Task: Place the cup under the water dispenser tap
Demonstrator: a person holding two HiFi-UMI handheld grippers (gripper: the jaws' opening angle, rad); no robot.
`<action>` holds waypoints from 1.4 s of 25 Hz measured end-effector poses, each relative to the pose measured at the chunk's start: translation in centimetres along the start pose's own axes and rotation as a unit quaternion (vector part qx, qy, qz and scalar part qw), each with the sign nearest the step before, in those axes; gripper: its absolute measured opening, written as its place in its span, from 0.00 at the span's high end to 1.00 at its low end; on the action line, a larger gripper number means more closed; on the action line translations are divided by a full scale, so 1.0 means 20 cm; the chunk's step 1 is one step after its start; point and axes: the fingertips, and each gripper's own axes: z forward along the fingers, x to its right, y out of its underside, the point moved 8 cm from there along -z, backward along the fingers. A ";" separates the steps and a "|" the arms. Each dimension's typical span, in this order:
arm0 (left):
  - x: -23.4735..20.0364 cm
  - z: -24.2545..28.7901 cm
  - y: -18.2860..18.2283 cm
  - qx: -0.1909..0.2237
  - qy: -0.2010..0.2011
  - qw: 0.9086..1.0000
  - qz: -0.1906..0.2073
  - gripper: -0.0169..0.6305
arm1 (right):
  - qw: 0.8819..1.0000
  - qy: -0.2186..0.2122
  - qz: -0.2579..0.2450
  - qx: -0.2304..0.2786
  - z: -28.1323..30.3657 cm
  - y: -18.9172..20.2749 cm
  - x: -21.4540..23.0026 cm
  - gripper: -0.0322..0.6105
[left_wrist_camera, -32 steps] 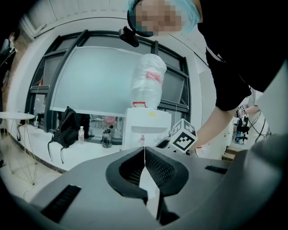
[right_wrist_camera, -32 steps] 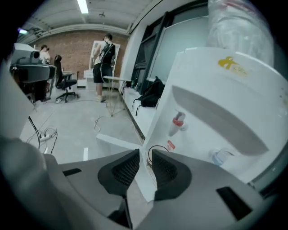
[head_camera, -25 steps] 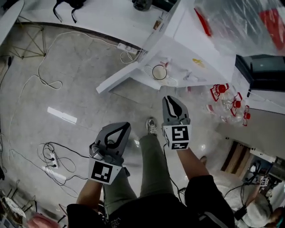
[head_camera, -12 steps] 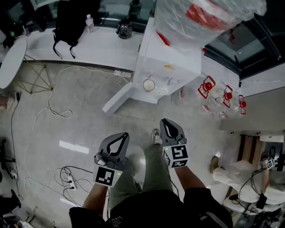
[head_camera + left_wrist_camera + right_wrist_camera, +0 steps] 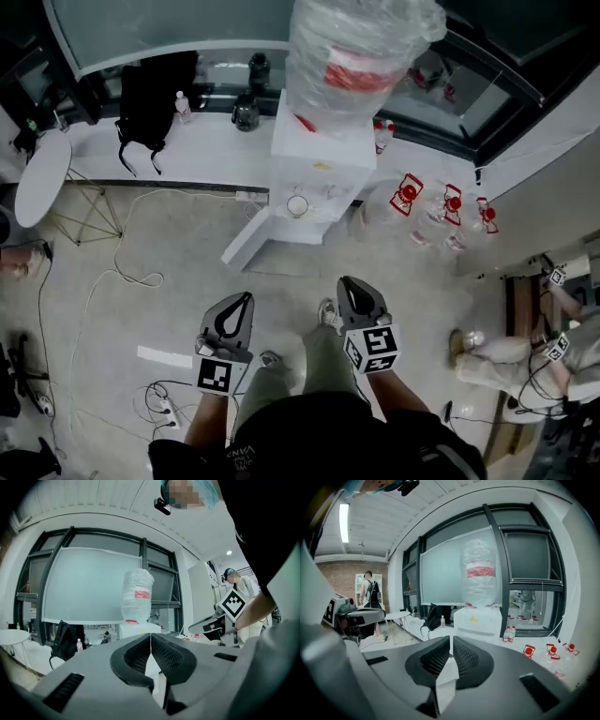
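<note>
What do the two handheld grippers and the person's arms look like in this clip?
The left gripper and right gripper are both grey, with black ribbed pads and a white cube carrying black square markers. The person wears a black top; forearms uncovered.

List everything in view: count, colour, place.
dispenser: one, white, centre, against ledge.
bottle: one, plastic-wrapped, atop dispenser.
cup: one, white, in dispenser's recess.
jugs: three, clear, red labels, floor right of dispenser.
backpack: one, black, ledge, left.
table: one, white, far left.
cables: several, white and black, floor left.
left gripper: one, grey, shut, empty, bottom centre.
right gripper: one, grey, shut, empty, beside it.
</note>
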 end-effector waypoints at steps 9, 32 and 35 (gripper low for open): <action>0.20 -0.10 -0.25 -0.010 -0.013 0.999 0.044 0.94 | 0.999 -0.038 0.015 0.032 -0.35 -0.15 0.05 0.87; 1.13 -0.32 -0.35 -0.014 -0.128 0.990 0.066 0.94 | 0.980 -0.190 -0.056 0.025 -0.91 -0.12 0.40 0.88; 1.20 -0.34 -0.37 -0.008 -0.135 0.989 0.061 0.94 | 0.978 -0.199 -0.065 0.022 -0.97 -0.12 0.42 0.88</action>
